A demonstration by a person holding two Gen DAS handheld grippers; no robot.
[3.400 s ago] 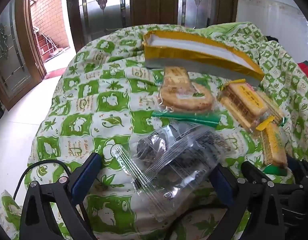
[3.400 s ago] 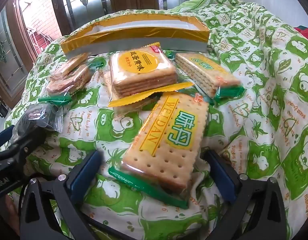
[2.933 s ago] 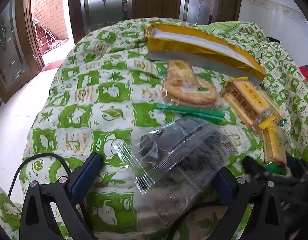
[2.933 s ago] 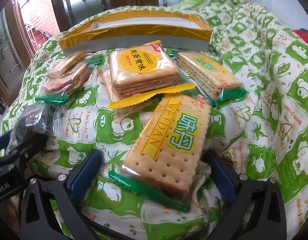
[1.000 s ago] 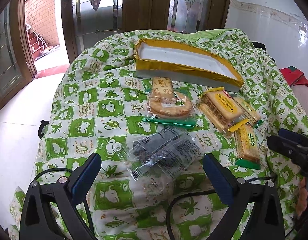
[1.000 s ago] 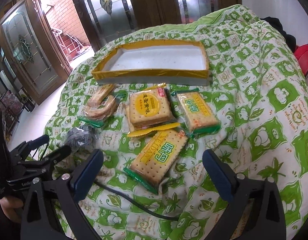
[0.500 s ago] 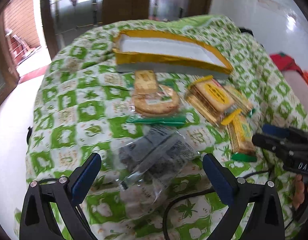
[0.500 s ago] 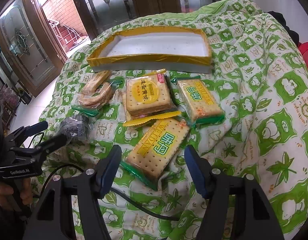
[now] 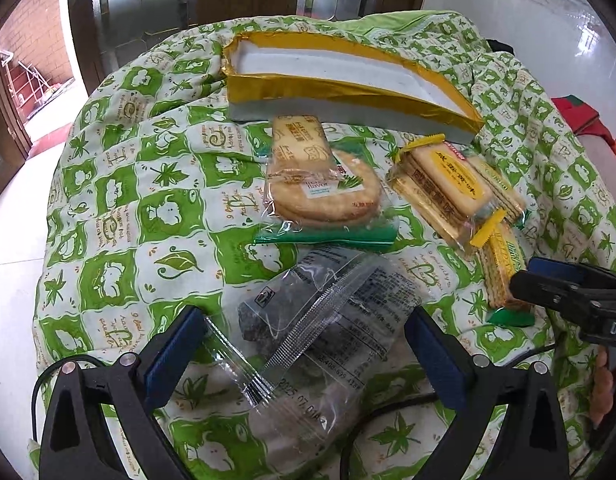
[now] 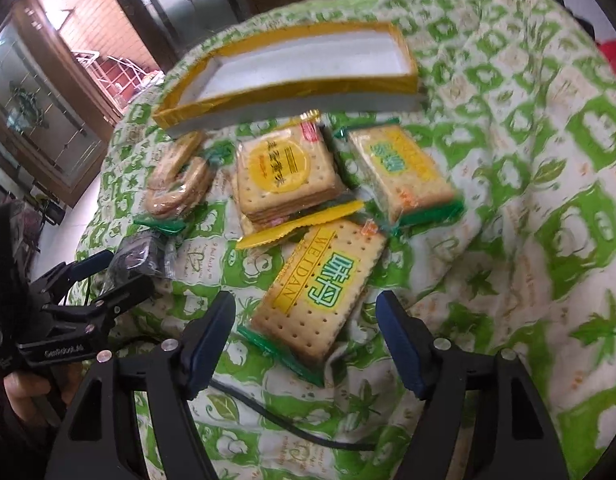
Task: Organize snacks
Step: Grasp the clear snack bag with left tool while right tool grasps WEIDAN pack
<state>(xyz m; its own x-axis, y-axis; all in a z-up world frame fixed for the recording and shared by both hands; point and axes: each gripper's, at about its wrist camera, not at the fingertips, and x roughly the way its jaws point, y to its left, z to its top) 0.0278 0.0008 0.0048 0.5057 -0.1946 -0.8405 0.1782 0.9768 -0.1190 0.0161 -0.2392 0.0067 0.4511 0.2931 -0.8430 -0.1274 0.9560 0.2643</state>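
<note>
While both claws stand open, we risk a slipped or crushed pick.
We straddle the clear dark-snack packet with the left claw and the WEIDAN cracker pack with the right claw; slick film, soft quilt, gold tray beyond.

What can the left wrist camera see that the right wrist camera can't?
Only the left wrist view shows the small print and date on the clear packet of dark snack lying between the open left gripper fingers.

Only the right wrist view shows the whole top of the WEIDAN cracker pack in front of the open right gripper, and the second green-edged cracker pack flat-on.

Both show the gold-edged tray, the round biscuit packet, the yellow-label cracker pack and the green patterned cloth.
</note>
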